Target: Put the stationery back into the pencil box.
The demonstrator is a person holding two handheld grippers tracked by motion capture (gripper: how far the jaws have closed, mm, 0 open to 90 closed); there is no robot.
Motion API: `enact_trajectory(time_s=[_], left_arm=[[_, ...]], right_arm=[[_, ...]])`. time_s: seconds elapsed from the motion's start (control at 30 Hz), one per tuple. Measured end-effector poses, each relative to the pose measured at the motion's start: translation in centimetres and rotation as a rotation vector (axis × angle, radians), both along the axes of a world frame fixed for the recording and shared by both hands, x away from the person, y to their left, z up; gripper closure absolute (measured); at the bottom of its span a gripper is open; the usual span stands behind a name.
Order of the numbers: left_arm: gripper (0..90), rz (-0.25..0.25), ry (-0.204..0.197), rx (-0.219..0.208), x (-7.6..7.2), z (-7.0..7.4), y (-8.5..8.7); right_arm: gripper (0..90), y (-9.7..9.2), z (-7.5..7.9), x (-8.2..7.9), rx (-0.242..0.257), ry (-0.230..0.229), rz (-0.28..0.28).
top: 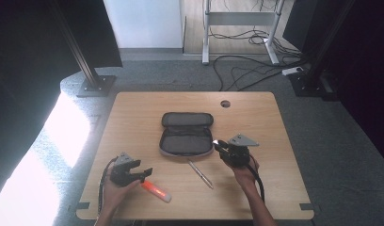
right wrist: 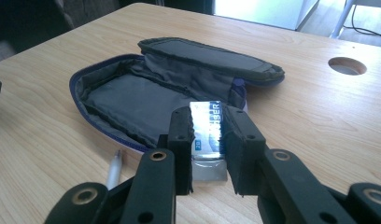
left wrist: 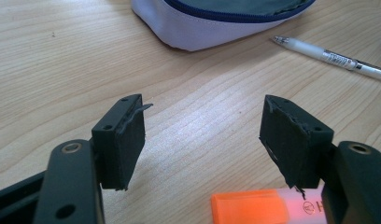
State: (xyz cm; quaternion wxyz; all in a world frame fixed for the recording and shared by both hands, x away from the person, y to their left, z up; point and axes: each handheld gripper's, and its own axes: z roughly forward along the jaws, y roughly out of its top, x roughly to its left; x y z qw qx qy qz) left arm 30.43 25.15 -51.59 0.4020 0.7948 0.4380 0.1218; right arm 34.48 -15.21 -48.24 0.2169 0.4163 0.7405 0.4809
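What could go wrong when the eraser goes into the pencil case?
The eraser sits clamped in the right hand-held gripper beside the open pencil case, so it might catch the case's raised rim and land on the table. The pen lies loose near that hand and could get knocked. The left hand-held gripper stands open by the orange highlighter and might nudge it.
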Motion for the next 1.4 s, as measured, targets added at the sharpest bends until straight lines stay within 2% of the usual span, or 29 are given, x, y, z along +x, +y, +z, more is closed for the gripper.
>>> enact_trajectory(time_s=[0.13,0.3,0.53,1.03,1.4], left_arm=[[31.4,0.011,-0.002,-0.002,0.0,0.1,0.2],[31.4,0.014,-0.004,-0.008,0.0,0.1,0.4],[31.4,0.010,0.000,-0.011,0.0,0.1,0.4],[31.3,0.004,0.005,-0.011,0.0,0.0,0.3],[31.3,0.005,0.011,-0.012,0.0,-0.1,0.4]], right_arm=[[72.9,0.2,0.0,0.3,-0.003,0.002,0.006],[72.9,0.3,0.2,0.9,0.017,0.008,-0.006],[73.0,1.3,0.5,1.7,0.006,0.007,-0.003],[72.9,3.0,-0.6,3.9,-0.019,0.055,-0.001],[72.9,4.0,-1.1,5.0,-0.043,0.068,-0.002]])
